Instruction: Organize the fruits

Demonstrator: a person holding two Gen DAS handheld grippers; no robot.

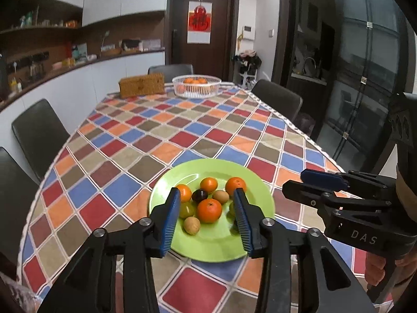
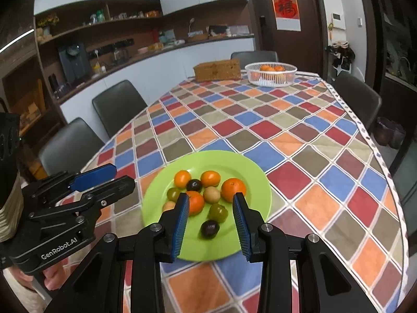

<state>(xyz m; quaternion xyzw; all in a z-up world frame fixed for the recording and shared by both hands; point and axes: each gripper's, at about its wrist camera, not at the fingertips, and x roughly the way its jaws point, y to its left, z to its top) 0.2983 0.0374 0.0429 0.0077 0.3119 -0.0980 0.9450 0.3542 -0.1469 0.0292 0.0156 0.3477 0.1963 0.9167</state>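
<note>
Both grippers hung above the round green plate (image 2: 208, 250), w/ nothing between either's jaws. Fruit crowded the plate below. Ahead, open checkered tablecloth (image 1: 208, 127) ran clear to the white plastic basket (image 1: 196, 86) and brown woven box (image 1: 142, 84) at the far end.

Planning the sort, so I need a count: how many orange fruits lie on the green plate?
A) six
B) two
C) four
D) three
C: four orange fruits sit on the green plate, the biggest toward its right side, among smaller dark, green and tan fruits.
</note>
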